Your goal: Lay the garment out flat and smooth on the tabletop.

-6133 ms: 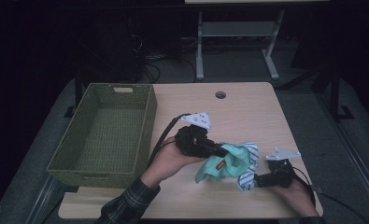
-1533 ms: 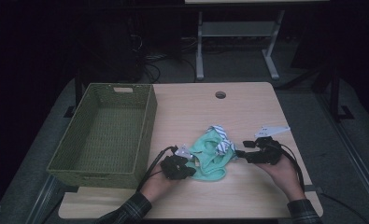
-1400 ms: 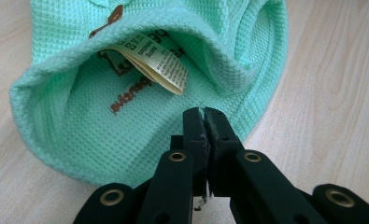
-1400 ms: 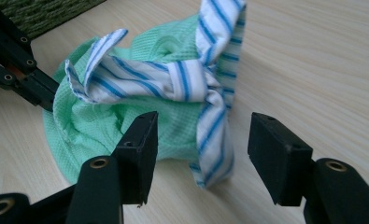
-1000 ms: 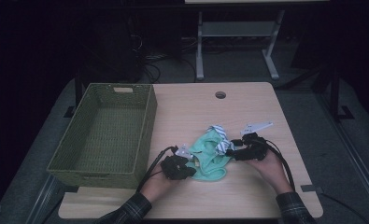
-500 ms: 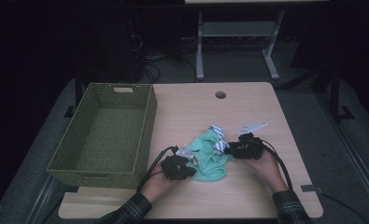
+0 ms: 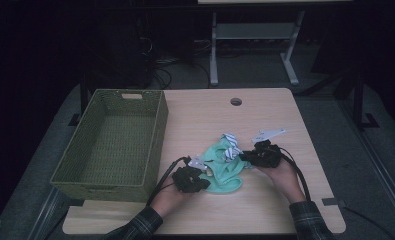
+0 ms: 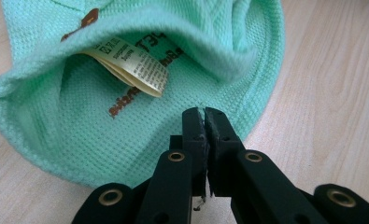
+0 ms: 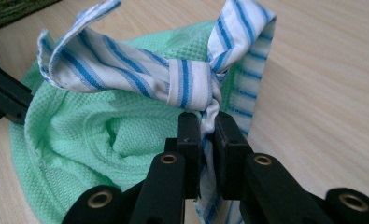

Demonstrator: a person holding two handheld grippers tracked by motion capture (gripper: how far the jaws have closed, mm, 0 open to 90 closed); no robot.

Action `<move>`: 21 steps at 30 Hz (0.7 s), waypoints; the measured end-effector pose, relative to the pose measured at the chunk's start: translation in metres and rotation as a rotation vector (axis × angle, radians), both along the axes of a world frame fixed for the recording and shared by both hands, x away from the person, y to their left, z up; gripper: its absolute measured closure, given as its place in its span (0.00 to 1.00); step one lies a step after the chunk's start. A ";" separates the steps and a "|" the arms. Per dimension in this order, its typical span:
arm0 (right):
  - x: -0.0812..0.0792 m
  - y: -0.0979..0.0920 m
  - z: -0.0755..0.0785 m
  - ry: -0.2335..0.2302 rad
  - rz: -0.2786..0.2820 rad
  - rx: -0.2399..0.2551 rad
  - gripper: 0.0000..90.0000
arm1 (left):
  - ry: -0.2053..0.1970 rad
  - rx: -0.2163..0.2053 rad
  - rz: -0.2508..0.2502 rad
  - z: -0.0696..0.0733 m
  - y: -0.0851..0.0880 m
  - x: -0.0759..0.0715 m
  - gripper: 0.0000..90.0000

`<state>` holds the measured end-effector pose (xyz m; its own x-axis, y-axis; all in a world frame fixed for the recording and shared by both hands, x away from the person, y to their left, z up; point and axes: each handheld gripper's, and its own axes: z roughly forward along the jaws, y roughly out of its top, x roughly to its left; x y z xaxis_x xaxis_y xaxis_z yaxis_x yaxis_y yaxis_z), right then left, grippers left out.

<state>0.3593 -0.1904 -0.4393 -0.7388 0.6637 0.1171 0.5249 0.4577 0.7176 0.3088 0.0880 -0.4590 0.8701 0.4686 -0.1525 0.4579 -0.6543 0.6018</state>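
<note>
A pale wooden surface (image 7: 265, 115) with a round cable hole (image 7: 236, 101); dark grey floor (image 7: 335, 150) around it; white metal frame legs (image 7: 214, 45) behind; dim room.

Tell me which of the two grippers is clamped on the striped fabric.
The right gripper: its jaws pinch the blue-and-white striped cloth below its knot. The left gripper bites the plain mint-green waffle garment instead.

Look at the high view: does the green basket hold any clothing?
No, the green basket shows bare woven floor, while the mint garment lies on the table.
</note>
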 end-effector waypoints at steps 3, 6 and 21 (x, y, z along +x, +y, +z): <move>0.003 -0.001 0.006 -0.008 -0.008 0.005 0.92 | 0.000 0.000 0.001 0.000 0.000 0.000 0.97; 0.008 -0.003 0.009 -0.007 -0.015 0.002 0.92 | 0.001 0.000 0.001 0.000 0.000 0.000 0.97; 0.032 -0.009 0.017 -0.043 -0.060 -0.010 0.92 | 0.007 -0.004 0.007 0.000 0.000 0.000 0.97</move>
